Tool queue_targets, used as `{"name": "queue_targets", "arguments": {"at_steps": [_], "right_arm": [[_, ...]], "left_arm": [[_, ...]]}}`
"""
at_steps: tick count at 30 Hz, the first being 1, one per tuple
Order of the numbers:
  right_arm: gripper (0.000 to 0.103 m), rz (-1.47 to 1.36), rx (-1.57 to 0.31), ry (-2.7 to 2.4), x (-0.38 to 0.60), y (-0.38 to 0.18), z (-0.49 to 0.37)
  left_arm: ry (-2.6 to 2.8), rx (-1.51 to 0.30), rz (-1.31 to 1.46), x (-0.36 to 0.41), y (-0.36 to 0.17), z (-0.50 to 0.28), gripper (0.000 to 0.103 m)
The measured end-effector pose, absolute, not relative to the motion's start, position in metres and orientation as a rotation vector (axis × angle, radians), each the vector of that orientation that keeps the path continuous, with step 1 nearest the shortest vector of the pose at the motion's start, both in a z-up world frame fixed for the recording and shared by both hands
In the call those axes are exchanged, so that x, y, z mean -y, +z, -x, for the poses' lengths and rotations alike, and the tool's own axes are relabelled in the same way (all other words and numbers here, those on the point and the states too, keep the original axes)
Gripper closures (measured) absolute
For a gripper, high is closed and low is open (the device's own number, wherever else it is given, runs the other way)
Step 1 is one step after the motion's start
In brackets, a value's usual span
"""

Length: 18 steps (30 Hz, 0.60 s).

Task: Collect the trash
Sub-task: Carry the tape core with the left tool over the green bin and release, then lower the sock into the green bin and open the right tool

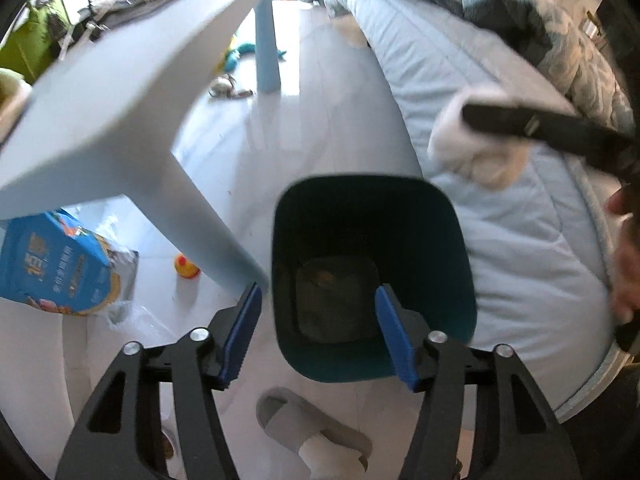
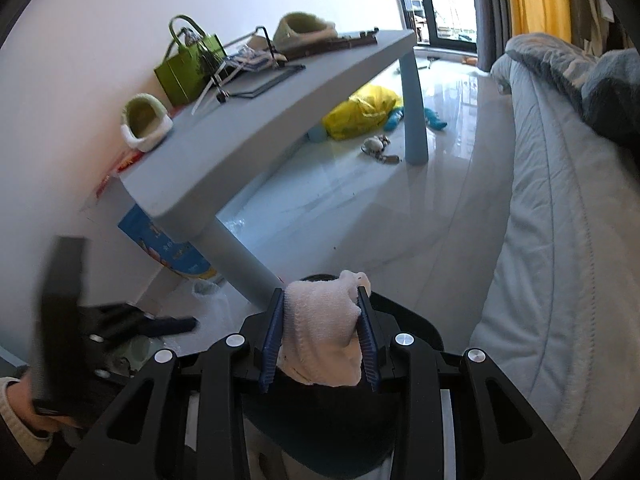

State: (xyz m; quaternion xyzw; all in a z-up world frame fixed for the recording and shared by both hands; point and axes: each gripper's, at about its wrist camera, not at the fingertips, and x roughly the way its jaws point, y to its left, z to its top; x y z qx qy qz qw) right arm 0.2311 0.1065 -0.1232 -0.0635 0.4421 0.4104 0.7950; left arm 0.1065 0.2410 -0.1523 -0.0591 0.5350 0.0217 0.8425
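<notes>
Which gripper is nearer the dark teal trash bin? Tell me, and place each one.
Left. The left gripper is open, its fingers straddling the near rim of the trash bin. The right gripper hangs above the bin's far right side, shut on a white crumpled cloth.

A pale blue worktop (image 2: 248,136) on round legs stands beside a bed (image 2: 560,240) covered with a light blue quilt. On the worktop sit a green handbag (image 2: 188,68), two green fleece slippers (image 2: 146,126) and a dark flat folder (image 2: 260,80). Under it lie a yellow bag (image 2: 360,114), a teal toy (image 2: 434,118), a blue printed bag (image 1: 56,264) and a small rubber duck (image 1: 186,267). A grey slipper (image 1: 308,424) lies on the glossy white floor (image 1: 320,112).
</notes>
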Motion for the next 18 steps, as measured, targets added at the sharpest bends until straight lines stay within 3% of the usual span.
{"name": "queue_targets", "arguments": {"at_steps": [18], "right_arm": [[0.068, 0.275, -1.136, 0.833, -0.145, -0.200, -0.229]], "left_arm": [[0.013, -0.935, 0.269, -0.258, -0.088, -0.098, 0.060]]}}
